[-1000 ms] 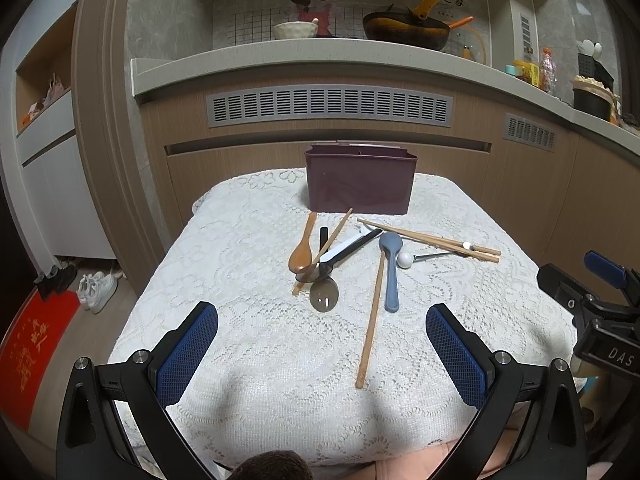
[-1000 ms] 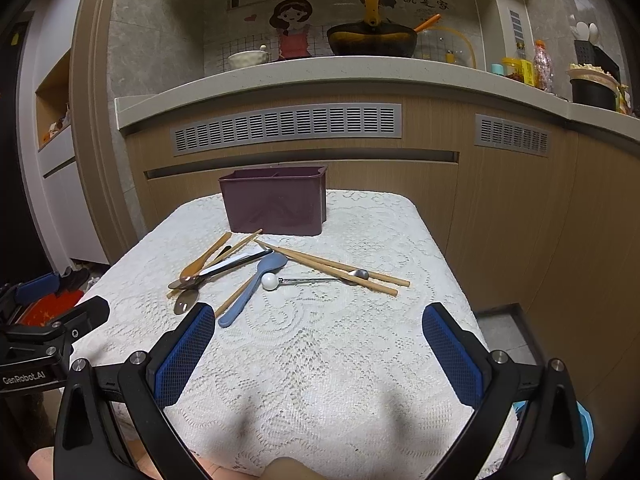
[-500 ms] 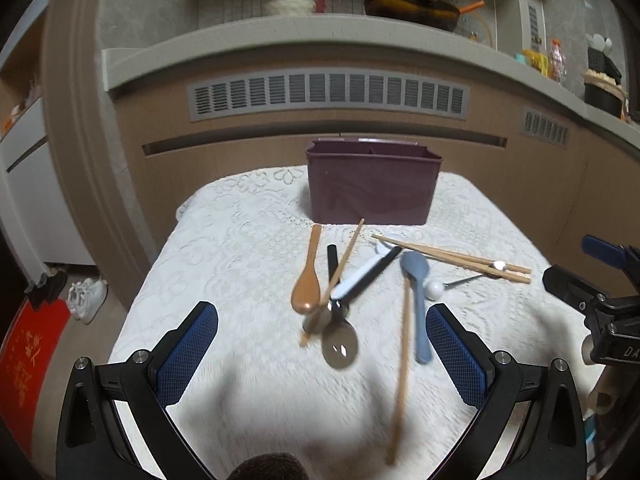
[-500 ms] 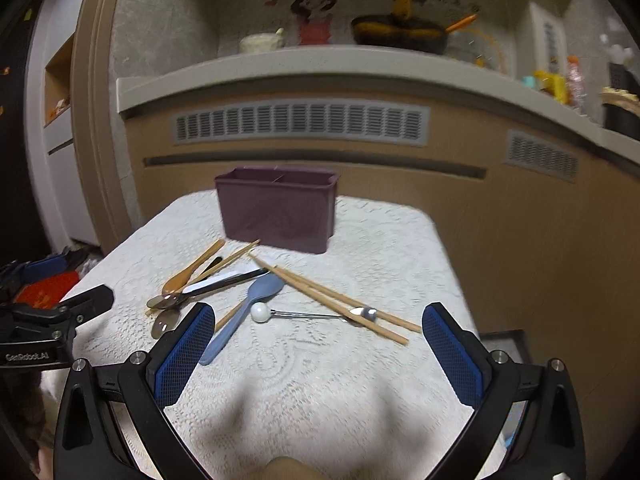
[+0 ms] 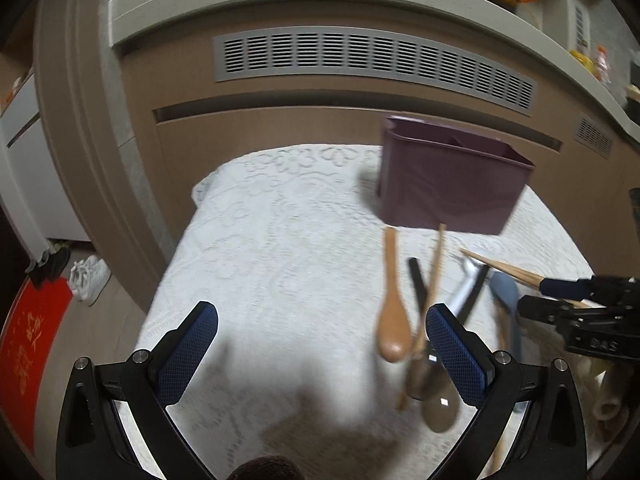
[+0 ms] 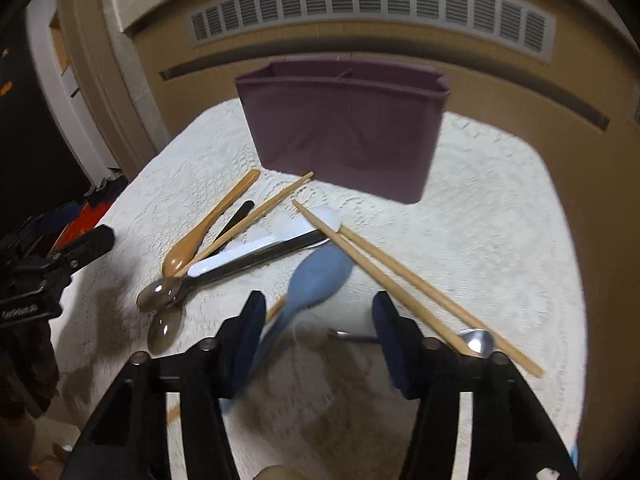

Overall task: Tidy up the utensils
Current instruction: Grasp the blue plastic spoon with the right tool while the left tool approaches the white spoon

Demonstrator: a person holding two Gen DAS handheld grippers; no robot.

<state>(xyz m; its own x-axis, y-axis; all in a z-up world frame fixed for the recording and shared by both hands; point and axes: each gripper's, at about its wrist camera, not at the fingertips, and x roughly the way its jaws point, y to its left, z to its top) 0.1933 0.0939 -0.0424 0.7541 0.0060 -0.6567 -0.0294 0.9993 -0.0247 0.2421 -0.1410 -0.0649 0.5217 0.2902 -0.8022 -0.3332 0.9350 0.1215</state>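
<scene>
A purple divided holder stands at the back of the table; it also shows in the left wrist view. Utensils lie in front of it: a wooden spoon, a blue spoon, paired chopsticks, metal spoons and a white-handled piece. My right gripper is open, low over the table, its jaws either side of the blue spoon's handle end. My left gripper is open and empty, left of the wooden spoon.
A white lace cloth covers the table. A wooden cabinet front with a vent grille rises behind it. The table's left edge drops to a floor with shoes and a red mat.
Both grippers have moved forward and down toward the utensils. The right gripper's jaws have narrowed and now straddle the blue spoon. The left gripper has swung to the left of the pile.
</scene>
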